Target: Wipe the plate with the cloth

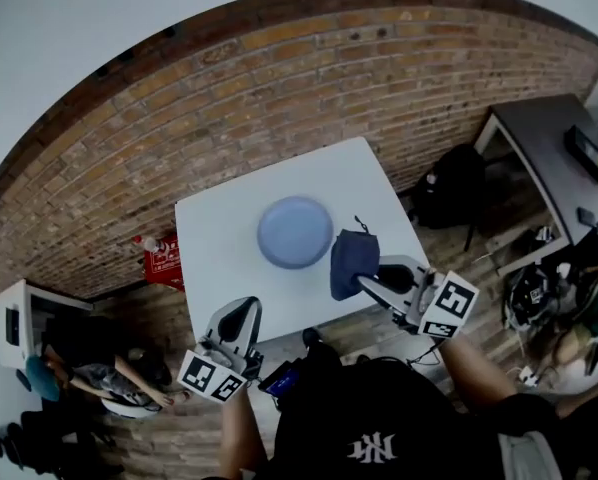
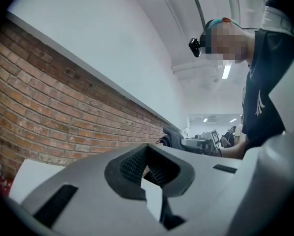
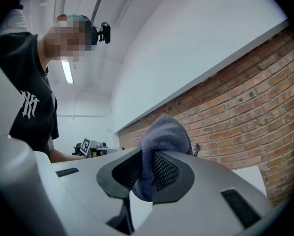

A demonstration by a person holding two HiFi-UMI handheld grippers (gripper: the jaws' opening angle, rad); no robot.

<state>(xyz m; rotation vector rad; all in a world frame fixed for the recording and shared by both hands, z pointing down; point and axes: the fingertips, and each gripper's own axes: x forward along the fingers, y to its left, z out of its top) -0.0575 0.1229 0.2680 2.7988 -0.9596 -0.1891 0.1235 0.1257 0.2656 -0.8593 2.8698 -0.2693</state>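
A pale blue plate (image 1: 295, 232) lies near the middle of the white table (image 1: 219, 228). My right gripper (image 1: 362, 282) is shut on a dark blue cloth (image 1: 352, 259), which hangs over the table's near right part, just right of the plate. In the right gripper view the cloth (image 3: 159, 146) bulges up between the closed jaws. My left gripper (image 1: 241, 313) is shut with nothing in it, at the table's near edge, below and left of the plate. In the left gripper view its jaws (image 2: 146, 167) meet, and the cloth (image 2: 172, 136) shows farther off.
A brick wall (image 1: 279, 98) runs behind the table. A red box (image 1: 164, 258) sits on the floor at the table's left. A dark desk (image 1: 544, 148) and a black bag (image 1: 449, 183) stand at the right. A person's hand and clutter lie at lower left.
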